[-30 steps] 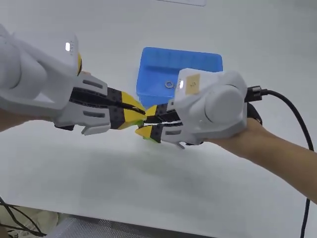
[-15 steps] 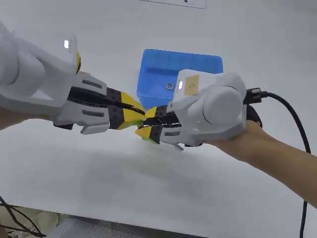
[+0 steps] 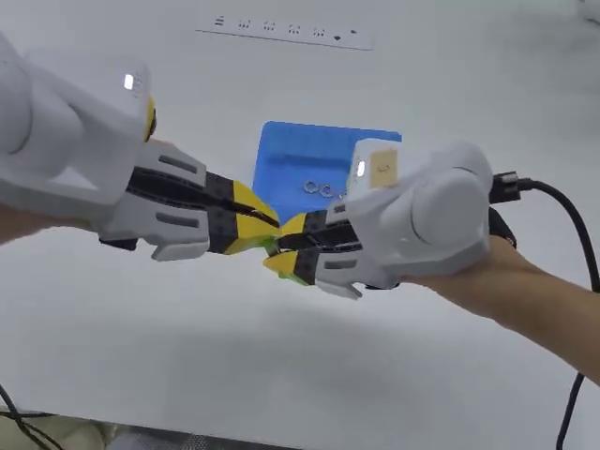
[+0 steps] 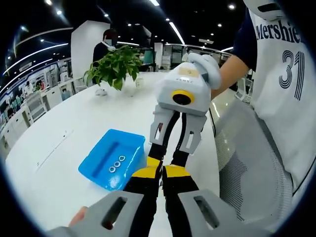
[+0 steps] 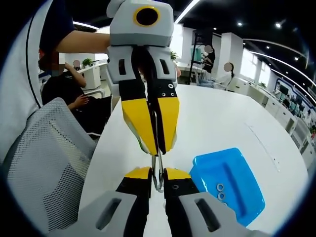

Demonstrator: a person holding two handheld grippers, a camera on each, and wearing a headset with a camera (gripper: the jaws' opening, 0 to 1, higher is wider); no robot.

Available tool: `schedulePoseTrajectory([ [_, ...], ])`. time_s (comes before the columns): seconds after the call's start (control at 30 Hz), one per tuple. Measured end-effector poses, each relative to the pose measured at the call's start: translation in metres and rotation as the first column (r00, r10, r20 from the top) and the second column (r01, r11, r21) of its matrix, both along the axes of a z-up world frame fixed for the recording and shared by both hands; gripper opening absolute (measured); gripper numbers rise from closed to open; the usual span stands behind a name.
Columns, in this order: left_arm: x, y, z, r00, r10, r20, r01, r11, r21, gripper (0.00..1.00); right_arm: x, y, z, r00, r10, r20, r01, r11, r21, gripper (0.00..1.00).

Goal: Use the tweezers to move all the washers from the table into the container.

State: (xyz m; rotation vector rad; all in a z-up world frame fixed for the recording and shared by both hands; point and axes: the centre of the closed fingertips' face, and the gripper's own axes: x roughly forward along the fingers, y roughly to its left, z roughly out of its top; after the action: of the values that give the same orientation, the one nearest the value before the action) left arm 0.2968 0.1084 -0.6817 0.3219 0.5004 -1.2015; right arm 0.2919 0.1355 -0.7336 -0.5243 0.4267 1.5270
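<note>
Your left gripper [image 3: 266,229] and right gripper [image 3: 284,247] both clamped on thin steel tweezers [image 5: 157,170]; likely springy, slippery, so hold mid-shank; three small metal washers [image 3: 323,189] in blue plastic container [image 3: 281,150], mid tabletop [image 3: 187,356].

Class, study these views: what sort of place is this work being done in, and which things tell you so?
Most likely an open-plan office or showroom: long white tables, a potted plant, a mesh office chair and rows of recessed ceiling lights.
</note>
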Motion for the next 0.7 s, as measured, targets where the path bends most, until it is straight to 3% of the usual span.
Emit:
schedulePoseTrajectory([
  [0.1, 0.003, -0.001, 0.009, 1.0, -0.015, 0.021, 0.015, 1.0, 0.024, 0.06, 0.004, -0.005, 0.009, 1.0, -0.005, 0.022, 0.005, 1.0, 0.004, 0.1],
  [0.3, 0.009, -0.008, 0.026, 0.998, -0.037, 0.049, 0.036, 0.999, 0.022, 0.06, 0.013, -0.011, 0.027, 0.998, -0.038, 0.047, 0.036, 0.999, 0.037, 0.1],
  [0.7, 0.031, -0.028, 0.046, 0.989, -0.087, 0.118, 0.085, 0.996, 0.017, 0.06, 0.04, -0.023, 0.047, 0.991, -0.082, 0.107, 0.076, 0.995, 0.057, 0.1],
])
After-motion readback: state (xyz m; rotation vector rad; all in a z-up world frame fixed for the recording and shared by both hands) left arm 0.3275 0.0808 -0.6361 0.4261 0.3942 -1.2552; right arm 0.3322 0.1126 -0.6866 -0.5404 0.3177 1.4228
